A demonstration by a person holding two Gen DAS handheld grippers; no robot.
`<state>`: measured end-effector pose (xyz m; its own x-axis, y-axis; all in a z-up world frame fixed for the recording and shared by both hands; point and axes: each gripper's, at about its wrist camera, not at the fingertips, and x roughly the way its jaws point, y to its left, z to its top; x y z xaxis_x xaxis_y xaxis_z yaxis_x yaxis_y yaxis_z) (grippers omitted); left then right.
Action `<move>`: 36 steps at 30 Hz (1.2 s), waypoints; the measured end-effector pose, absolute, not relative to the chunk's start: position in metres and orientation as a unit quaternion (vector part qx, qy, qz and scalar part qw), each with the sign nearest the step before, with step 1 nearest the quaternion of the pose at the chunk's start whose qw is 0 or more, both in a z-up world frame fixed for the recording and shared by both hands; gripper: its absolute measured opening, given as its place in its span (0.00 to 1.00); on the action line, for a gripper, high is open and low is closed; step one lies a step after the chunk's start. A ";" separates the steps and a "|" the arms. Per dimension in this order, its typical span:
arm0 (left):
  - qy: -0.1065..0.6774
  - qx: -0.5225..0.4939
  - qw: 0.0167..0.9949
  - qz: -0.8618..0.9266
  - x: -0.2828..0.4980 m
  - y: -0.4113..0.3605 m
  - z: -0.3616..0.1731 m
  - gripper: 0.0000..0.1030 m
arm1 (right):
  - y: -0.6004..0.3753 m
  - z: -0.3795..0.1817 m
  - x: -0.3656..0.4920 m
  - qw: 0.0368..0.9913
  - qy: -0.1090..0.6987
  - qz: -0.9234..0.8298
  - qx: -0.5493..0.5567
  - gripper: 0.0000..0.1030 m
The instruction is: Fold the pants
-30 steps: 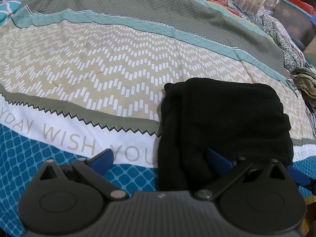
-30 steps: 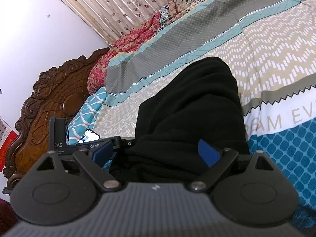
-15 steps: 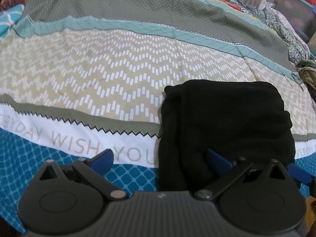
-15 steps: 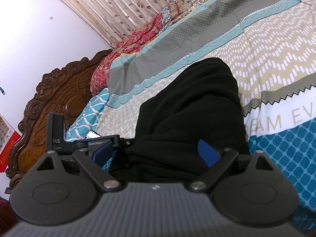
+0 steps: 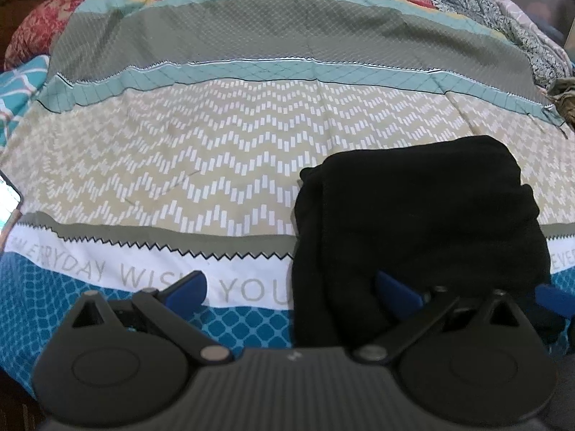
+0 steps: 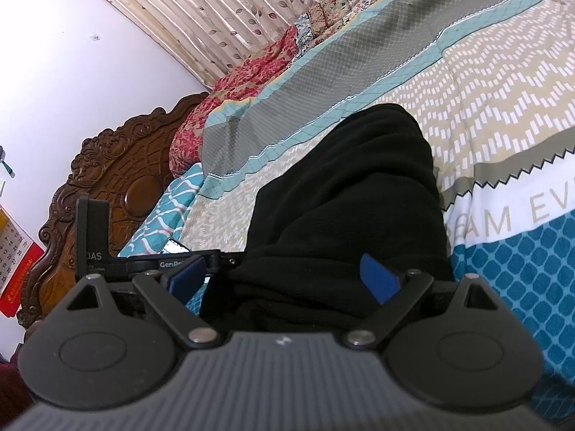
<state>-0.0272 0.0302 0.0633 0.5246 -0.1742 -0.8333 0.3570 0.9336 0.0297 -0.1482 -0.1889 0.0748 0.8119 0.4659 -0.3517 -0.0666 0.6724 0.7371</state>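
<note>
Black pants (image 5: 417,222) lie folded into a compact bundle on the patterned bedspread (image 5: 222,165). My left gripper (image 5: 291,291) is open, low over the near left edge of the bundle; its right blue finger (image 5: 395,292) is over the black cloth and its left one over the bedspread. In the right wrist view the pants (image 6: 352,208) fill the middle. My right gripper (image 6: 284,276) is open with its jaws wide around the near end of the bundle. The left gripper's body (image 6: 143,258) shows beside it.
A carved wooden headboard (image 6: 107,186) and teal pillow (image 6: 169,212) lie at the bed's head. A red floral quilt (image 5: 107,3) runs along the far side. A lit phone (image 5: 7,194) lies at the left. Loose clothes (image 5: 564,97) are heaped at the right.
The left gripper has drawn back and tilted up, so more of the far bedspread and quilt shows. Both grippers stay open. The pants have not moved.
</note>
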 end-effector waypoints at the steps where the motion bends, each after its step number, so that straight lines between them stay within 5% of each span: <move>1: 0.460 0.105 0.869 -0.152 -0.028 0.029 0.064 1.00 | -0.187 0.075 -0.148 0.875 0.266 0.152 0.375 0.92; 24: 0.432 0.163 0.874 -0.151 -0.033 0.022 0.074 1.00 | -0.182 0.079 -0.149 0.879 0.271 0.148 0.363 0.92; 31: 0.412 0.041 0.892 -0.181 -0.018 0.071 0.104 1.00 | -0.182 0.104 -0.163 0.904 0.242 0.132 0.328 0.78; 36: 0.458 -0.042 0.858 -0.231 -0.005 0.092 0.092 1.00 | -0.206 0.105 -0.174 0.912 0.226 0.085 0.331 0.77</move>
